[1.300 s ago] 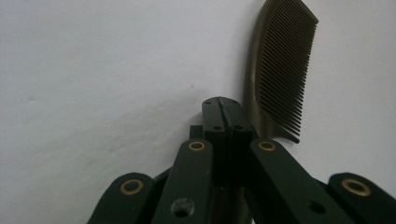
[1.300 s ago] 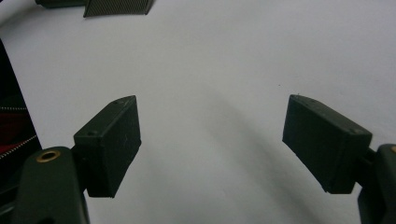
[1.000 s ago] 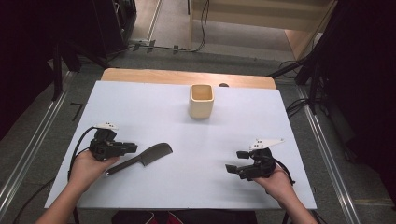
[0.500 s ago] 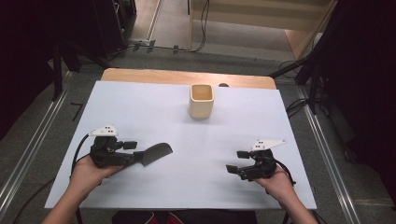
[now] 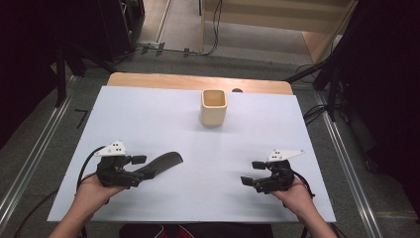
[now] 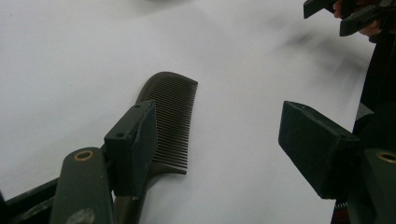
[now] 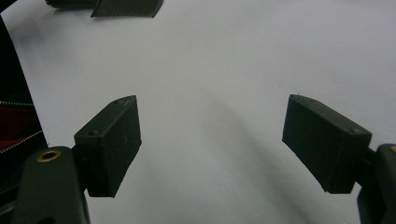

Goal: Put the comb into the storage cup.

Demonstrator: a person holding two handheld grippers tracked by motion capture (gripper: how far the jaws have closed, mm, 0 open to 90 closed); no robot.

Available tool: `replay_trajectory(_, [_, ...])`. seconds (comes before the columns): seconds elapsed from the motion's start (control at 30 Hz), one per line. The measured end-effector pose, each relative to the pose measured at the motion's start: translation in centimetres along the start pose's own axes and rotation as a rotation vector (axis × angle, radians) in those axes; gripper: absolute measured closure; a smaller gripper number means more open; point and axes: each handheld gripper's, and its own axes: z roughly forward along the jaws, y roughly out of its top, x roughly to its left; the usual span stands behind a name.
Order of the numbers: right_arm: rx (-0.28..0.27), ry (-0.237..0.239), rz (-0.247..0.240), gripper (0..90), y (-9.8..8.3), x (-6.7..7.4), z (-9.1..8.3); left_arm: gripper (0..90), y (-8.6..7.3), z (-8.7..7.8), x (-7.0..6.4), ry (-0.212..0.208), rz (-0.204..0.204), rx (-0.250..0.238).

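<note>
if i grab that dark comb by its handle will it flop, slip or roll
The comb looks like one flat moulded piece, so probably stiff, not floppy. It lies flat on the white table, so it is unlikely to roll. Being thin and smooth-looking, it may slide when pushed, and its fine teeth might bend if pinched there.

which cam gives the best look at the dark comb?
Left gripper view: the dark brown plastic comb lies close up, its teeth distinct, with one jaw covering part of it. The high view shows the whole comb, small, beside the left gripper. The right gripper view catches its toothed end at the top edge.
</note>
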Motion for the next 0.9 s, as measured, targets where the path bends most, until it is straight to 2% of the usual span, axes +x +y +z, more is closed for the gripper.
replay_trajectory(0.23, [0.004,0.003,-0.008,17.7,-0.1,0.1,0.0,29.4,-0.2,0.3,-0.4,-0.005,0.031,0.009])
replay_trajectory(0.37, [0.009,0.007,-0.007,17.7,-0.1,0.1,0.0,28.4,-0.2,0.4,-0.3,-0.007,0.034,0.018])
replay_trajectory(0.47, [0.01,0.006,-0.004,17.7,-0.2,0.0,0.0,27.3,0.0,0.3,-0.3,-0.006,0.035,0.007])
replay_trajectory(0.53, [0.011,0.005,-0.005,17.7,-0.2,0.0,0.0,26.5,0.3,0.2,-0.2,-0.009,0.019,0.009])
replay_trajectory(0.7, [0.012,0.005,-0.004,17.7,-0.2,0.0,0.0,26.5,0.8,-0.4,-0.1,0.016,0.035,-0.002])
replay_trajectory(0.9, [0.008,0.005,-0.003,17.6,-0.2,-0.1,0.0,26.5,1.2,-1.3,1.0,0.048,0.061,-0.009])
